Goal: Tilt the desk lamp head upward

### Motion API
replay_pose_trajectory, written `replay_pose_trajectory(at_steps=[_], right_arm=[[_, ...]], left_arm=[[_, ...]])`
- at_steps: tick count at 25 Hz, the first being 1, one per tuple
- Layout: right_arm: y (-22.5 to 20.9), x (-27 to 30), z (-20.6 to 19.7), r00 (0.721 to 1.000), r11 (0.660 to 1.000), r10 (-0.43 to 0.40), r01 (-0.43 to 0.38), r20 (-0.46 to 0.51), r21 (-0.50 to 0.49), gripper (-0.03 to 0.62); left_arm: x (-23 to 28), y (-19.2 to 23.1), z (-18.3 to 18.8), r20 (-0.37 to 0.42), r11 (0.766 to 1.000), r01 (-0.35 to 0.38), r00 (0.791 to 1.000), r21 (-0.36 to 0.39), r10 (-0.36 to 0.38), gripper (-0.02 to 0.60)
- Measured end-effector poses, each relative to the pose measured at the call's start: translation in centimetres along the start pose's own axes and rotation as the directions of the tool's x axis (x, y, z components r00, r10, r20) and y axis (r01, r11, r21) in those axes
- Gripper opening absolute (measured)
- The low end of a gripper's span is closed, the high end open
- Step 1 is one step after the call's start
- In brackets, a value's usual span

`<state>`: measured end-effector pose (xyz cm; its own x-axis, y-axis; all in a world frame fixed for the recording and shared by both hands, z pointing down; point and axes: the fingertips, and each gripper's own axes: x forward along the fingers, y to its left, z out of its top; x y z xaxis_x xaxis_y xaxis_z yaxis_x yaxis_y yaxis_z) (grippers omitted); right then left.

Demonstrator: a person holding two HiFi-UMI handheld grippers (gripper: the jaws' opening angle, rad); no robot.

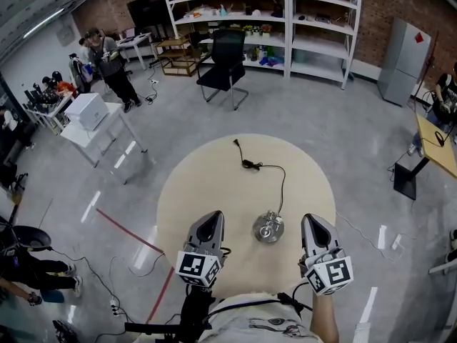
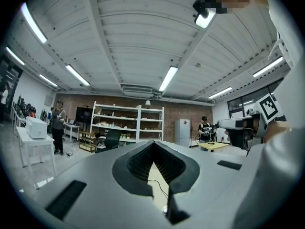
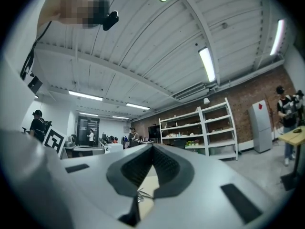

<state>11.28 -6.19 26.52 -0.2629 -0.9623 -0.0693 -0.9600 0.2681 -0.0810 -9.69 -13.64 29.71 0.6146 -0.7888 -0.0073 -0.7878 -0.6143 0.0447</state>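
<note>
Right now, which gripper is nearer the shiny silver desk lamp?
Right. The right gripper sits just right of the silver desk lamp; the left gripper is farther on its left.

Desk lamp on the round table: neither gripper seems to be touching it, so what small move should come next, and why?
Probably open the right gripper and bring it toward the desk lamp. Both it and the left gripper are shut, empty and clear of the lamp, which stands on the table between them, nearer the right one.
</note>
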Motion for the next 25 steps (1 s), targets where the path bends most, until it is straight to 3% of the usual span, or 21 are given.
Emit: replay_pose_trajectory(at_steps=[11,25], right_arm=[[-0.3,0.7,0.0,1.000,0.999,-0.007,0.007,-0.012,-0.034,0.003],[-0.3,1.3,-0.4,0.999,0.999,-0.004,0.002,-0.038,-0.053,0.003]], left_arm=[[1.6,-0.7,0.2,-0.015,0.998,0.040,0.999,0.045,-0.040,-0.009],[2.4,-1.2,-0.5,-0.035,0.997,0.069,0.997,0.040,-0.067,-0.009]])
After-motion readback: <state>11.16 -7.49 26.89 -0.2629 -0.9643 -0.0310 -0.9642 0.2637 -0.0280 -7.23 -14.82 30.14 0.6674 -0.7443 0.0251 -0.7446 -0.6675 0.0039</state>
